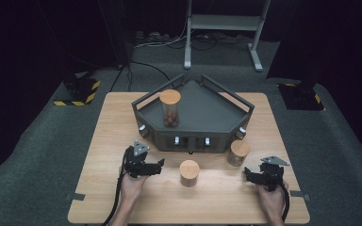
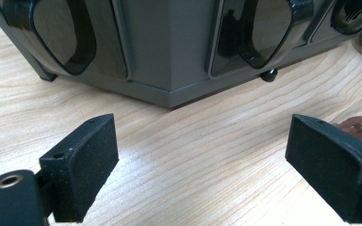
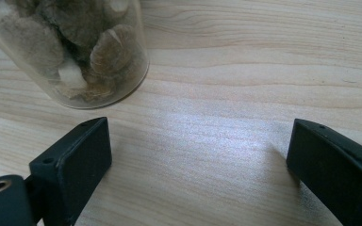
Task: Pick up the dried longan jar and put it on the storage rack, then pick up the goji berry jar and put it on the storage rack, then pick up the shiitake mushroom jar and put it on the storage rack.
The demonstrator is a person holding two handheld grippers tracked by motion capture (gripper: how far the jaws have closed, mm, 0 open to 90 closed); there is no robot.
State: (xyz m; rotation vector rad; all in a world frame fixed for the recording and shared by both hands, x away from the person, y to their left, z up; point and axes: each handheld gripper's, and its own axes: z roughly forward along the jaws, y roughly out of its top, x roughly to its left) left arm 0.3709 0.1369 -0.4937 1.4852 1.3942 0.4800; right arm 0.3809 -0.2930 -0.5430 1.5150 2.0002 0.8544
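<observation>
A dark grey five-sided tray (image 1: 217, 108) stands at the middle back of the wooden table (image 1: 118, 122). On its left part is a wooden-lidded glass jar (image 1: 170, 107) holding brown round pieces. Two more lidded jars stand on the table in front of it, one in the middle (image 1: 189, 173) and one to the right (image 1: 239, 153). My left gripper (image 1: 160, 164) lies left of the middle jar, open and empty (image 2: 200, 129), facing the tray's front (image 2: 169, 47). My right gripper (image 1: 246, 174) rests near the front right, open and empty (image 3: 200, 129), with a glass jar (image 3: 75, 52) of pale dried pieces beyond its left jaw.
The tray's front carries several small knobs (image 1: 176, 140) and dark handle cut-outs (image 2: 66, 37). A jar with reddish contents (image 2: 358, 129) peeks in at the right edge of the left gripper view. Behind the table stand a metal frame (image 1: 224, 28), floor cables and yellow-black striped bases (image 1: 78, 92).
</observation>
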